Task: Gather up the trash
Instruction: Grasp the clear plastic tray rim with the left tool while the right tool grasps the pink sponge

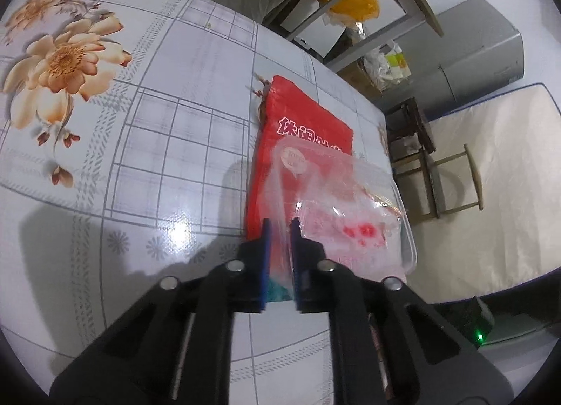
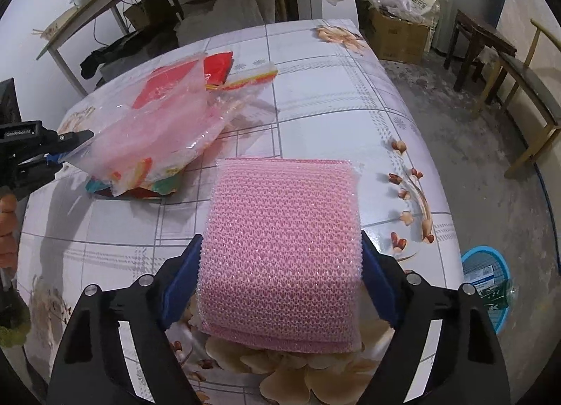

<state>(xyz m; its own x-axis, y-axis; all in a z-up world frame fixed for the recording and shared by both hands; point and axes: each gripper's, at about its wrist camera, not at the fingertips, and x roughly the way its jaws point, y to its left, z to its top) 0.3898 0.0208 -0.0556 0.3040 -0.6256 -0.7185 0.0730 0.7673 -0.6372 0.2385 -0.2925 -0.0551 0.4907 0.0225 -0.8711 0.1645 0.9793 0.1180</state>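
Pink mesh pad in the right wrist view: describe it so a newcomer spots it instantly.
On the floral tablecloth, look at the near end, right of the heap of clear and red plastic bags. The pink mesh pad sits between the blue fingers of the right tool. It alone is opaque, knobbly and netted; its neighbours are glossy film.

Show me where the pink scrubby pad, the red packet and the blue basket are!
pink scouring pad (image 2: 280, 250), right wrist view, middle of its netted top.
red packet (image 1: 301, 114), left wrist view, bare upper part above the white lettering.
blue basket (image 2: 485, 254), right wrist view, its rim.
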